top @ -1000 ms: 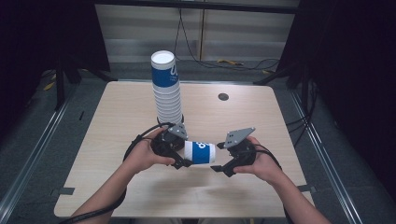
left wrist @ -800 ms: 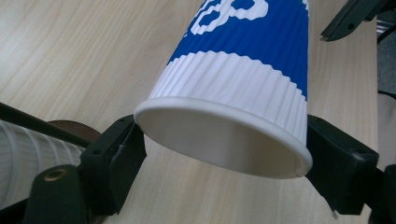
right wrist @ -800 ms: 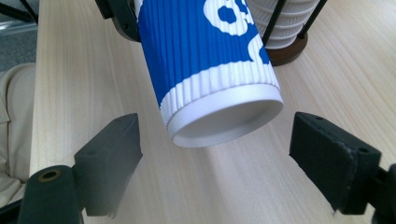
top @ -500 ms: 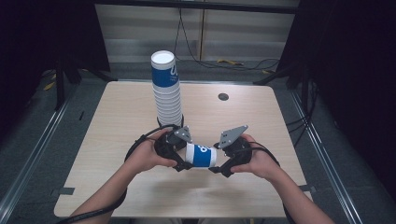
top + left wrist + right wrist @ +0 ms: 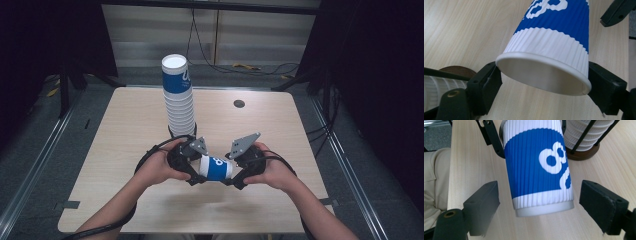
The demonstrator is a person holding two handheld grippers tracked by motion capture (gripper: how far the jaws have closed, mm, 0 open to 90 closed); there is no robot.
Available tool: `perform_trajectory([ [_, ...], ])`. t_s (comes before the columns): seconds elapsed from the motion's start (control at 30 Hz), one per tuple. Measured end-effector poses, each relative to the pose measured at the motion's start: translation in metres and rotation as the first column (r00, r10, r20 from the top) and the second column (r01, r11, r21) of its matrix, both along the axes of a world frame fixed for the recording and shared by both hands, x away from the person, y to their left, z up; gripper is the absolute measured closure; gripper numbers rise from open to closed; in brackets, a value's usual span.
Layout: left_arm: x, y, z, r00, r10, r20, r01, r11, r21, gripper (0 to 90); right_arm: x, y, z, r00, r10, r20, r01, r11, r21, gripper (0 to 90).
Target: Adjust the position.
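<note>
So I've got this blue-and-white paper cup lying sideways just above the table, near edge, in front of the tall cup stack. Its long axis runs left-right, rim toward my left gripper, base toward my right gripper. Left jaws are clamped on the rim from both sides; right jaws stand apart, either side of the base, not touching it. My worry: the rim is thin, so a hard squeeze could crush it. With only one end held, the cup might also sag or twist out.
</note>
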State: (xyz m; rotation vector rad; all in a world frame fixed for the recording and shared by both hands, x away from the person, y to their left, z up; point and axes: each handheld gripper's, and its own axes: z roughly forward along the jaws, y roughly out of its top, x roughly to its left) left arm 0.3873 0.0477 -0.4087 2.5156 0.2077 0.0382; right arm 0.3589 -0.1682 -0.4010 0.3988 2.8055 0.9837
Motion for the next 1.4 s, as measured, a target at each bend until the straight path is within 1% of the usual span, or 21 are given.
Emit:
perform_trajectory([
  [0.07, 0.0, 0.0, 0.0, 1.0, -0.002, -0.001, 0.002, 1.0, 0.001, 18.5, 0.0, 0.001, 0.0, 1.0, 0.0, -0.002, 0.0, 1.0, -0.005, 15.7],
  [0.17, -0.001, -0.001, -0.001, 1.0, 0.0, -0.001, 0.0, 1.0, 0.003, 18.5, 0.001, 0.003, 0.001, 0.9998, 0.014, -0.01, -0.014, 0.9998, -0.017, 16.0],
  [0.4, -0.001, -0.003, -0.001, 0.9999, -0.011, 0.002, 0.011, 0.9999, 0.004, 18.5, 0.002, 0.006, 0.003, 0.9996, 0.019, -0.019, -0.02, 0.9992, -0.033, 16.7],
  [0.57, -0.002, -0.004, -0.002, 1.0, -0.006, 0.005, 0.006, 1.0, 0.005, 18.5, 0.003, 0.008, 0.004, 0.999, 0.023, -0.039, -0.025, 0.9984, -0.05, 16.9],
  [0.6, -0.002, -0.004, -0.002, 0.9999, -0.011, 0.006, 0.011, 0.9999, 0.006, 18.5, 0.004, 0.008, 0.004, 0.9991, 0.023, -0.036, -0.025, 0.9982, -0.055, 16.9],
  [0.8, -0.002, -0.004, -0.002, 0.9999, -0.013, 0.007, 0.013, 0.9999, 0.003, 18.5, 0.004, 0.011, 0.005, 0.998, 0.022, -0.059, -0.026, 0.9967, -0.077, 17.1],
  [0.87, -0.003, -0.005, -0.001, 0.9999, -0.013, 0.008, 0.013, 0.9999, 0.001, 18.5, 0.005, 0.013, 0.006, 0.9974, 0.024, -0.068, -0.031, 0.9949, -0.096, 17.1],
  [0.9, -0.003, -0.005, -0.001, 0.9999, -0.015, 0.008, 0.015, 0.9999, 0.001, 18.5, 0.005, 0.014, 0.007, 0.997, 0.025, -0.074, -0.032, 0.9947, -0.098, 17.2],
  [0.97, -0.003, -0.005, -0.002, 0.9998, -0.015, 0.011, 0.015, 0.9999, -0.002, 18.5, 0.005, 0.016, 0.009, 0.9967, 0.026, -0.077, -0.035, 0.9928, -0.114, 18.3],
  [1.0, -0.003, -0.005, -0.002, 0.9998, -0.015, 0.011, 0.015, 0.9999, -0.002, 18.5, 0.005, 0.016, 0.009, 0.9967, 0.026, -0.077, -0.035, 0.9928, -0.114, 18.3],
  [1.03, -0.003, -0.005, -0.002, 0.9997, -0.018, 0.015, 0.018, 0.9998, 0.003, 18.5, 0.006, 0.017, 0.01, 0.9966, 0.03, -0.076, -0.039, 0.9914, -0.125, 18.5],
  [1.13, -0.004, -0.005, -0.002, 0.9998, -0.016, 0.01, 0.016, 0.9999, 0.0, 18.5, 0.007, 0.019, 0.011, 0.9958, 0.038, -0.084, -0.048, 0.9901, -0.132, 18.6],
  [1.17, -0.004, -0.006, -0.002, 0.9998, -0.017, 0.012, 0.017, 0.9998, 0.002, 18.5, 0.007, 0.02, 0.011, 0.9951, 0.035, -0.092, -0.048, 0.9887, -0.142, 18.6],
  [1.2, -0.004, -0.006, -0.002, 0.9996, -0.021, 0.017, 0.021, 0.9998, 0.002, 18.5, 0.008, 0.021, 0.011, 0.9955, 0.045, -0.084, -0.057, 0.9881, -0.143, 18.6],
  [1.23, -0.004, -0.006, -0.003, 0.9996, -0.022, 0.016, 0.022, 0.9998, 0.002, 18.5, 0.008, 0.022, 0.011, 0.9948, 0.048, -0.089, -0.061, 0.9877, -0.144, 18.5],
  [1.3, -0.005, -0.006, -0.003, 0.9997, -0.022, 0.013, 0.022, 0.9998, 0.003, 18.5, 0.008, 0.023, 0.011, 0.9946, 0.037, -0.097, -0.051, 0.9869, -0.153, 18.6],
  [1.37, -0.005, -0.007, -0.004, 0.9997, -0.02, 0.014, 0.02, 0.9998, 0.002, 18.5, 0.008, 0.024, 0.011, 0.9934, 0.035, -0.11, -0.052, 0.9865, -0.156, 18.7],
  [1.4, -0.005, -0.007, -0.004, 0.9997, -0.021, 0.015, 0.021, 0.9998, 0.001, 18.5, 0.009, 0.025, 0.011, 0.9934, 0.037, -0.108, -0.054, 0.9857, -0.16, 18.6],
])
